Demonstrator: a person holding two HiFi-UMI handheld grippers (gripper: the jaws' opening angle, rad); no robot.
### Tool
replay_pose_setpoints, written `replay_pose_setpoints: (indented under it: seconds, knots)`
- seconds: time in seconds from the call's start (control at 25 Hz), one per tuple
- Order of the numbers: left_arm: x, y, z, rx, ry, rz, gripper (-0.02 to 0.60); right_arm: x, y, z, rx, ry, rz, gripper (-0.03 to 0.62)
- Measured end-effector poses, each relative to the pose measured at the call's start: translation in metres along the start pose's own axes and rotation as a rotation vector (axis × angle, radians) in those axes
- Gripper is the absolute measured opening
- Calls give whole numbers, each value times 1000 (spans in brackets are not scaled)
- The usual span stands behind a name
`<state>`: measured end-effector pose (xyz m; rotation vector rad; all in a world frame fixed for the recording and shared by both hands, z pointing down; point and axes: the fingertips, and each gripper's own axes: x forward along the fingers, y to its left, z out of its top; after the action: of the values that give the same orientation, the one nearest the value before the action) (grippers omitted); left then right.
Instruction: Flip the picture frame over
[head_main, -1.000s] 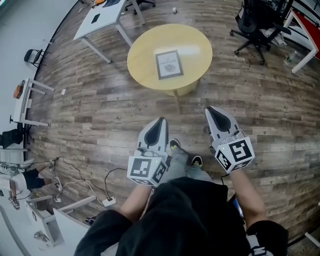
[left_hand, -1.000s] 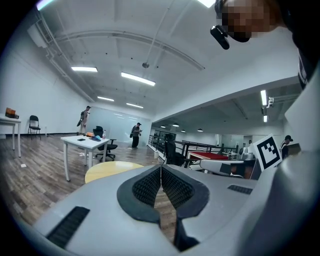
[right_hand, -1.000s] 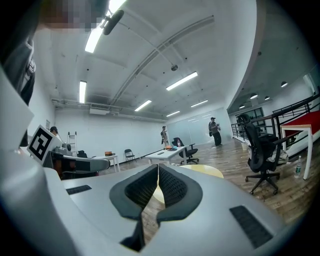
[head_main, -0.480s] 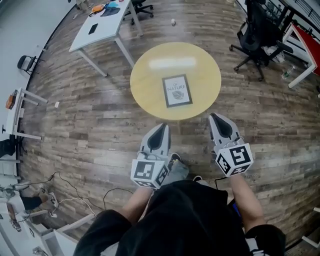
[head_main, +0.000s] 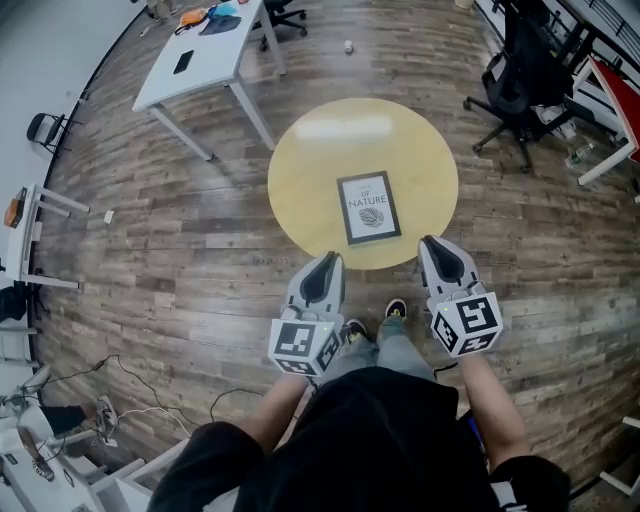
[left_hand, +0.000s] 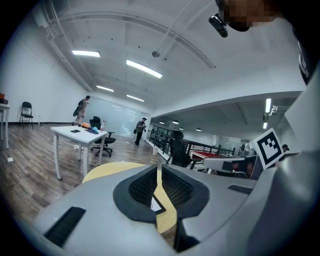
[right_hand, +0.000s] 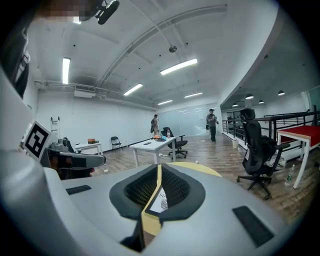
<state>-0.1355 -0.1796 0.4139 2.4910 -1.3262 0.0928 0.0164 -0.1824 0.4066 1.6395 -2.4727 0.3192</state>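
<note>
My grey left gripper (head_main: 325, 262) and grey right gripper (head_main: 437, 245), both empty

Jaws on each are pressed together on nothing, tips by the near rim of the round yellow wooden table (head_main: 300, 180). The dark-edged picture frame (head_main: 369, 207) lies print-up on it, beyond and between them. A white rectangular desk (head_main: 195, 60) stands farther off.

The left claw (left_hand: 159, 174) and right claw (right_hand: 159, 172) hide nearly all of the picture frame (right_hand: 163, 200) in their own views. From the head view its small print is unreadable, and both claw tips cover bits of the counter (head_main: 300, 190) rim.
</note>
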Motion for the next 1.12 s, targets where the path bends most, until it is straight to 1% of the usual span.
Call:
replay_pose_setpoints:
  seconds: [0.16,0.28,0.36,0.48,0.64,0.72,0.76,0.8,0.84,0.92,1.04,1.12]
  knots:
    - [29,15,-6,9,26,22,23,26,-19,-5,5,31,6,20]
    - [60,30,-26,-4,52,20,23,51,-36,-15,5,60,22,20]
    - [82,42,-47,-33,101,27,25,71,-51,-25,-3,94,32,21]
    - [110,62,-75,-68,178,61,25,99,-71,-39,-9,146,58,21]
    - [148,87,-110,-100,282,110,25,134,-99,-62,15,213,101,29]
    - [164,100,-128,-107,337,137,26,151,-108,-81,37,270,143,48]
    - [172,106,-136,-113,363,146,34,159,-110,-93,48,308,171,73]
    - [178,110,-145,-121,387,151,53,166,-111,-107,60,351,199,107]
    - [184,113,-154,-130,409,153,84,172,-112,-122,73,394,222,125]
    - [196,121,-169,-137,452,159,107,184,-115,-152,100,477,255,133]
    - [209,130,-190,-121,520,168,109,200,-116,-195,162,594,290,135]
    - [215,132,-202,-133,556,162,112,209,-118,-217,220,654,293,135]
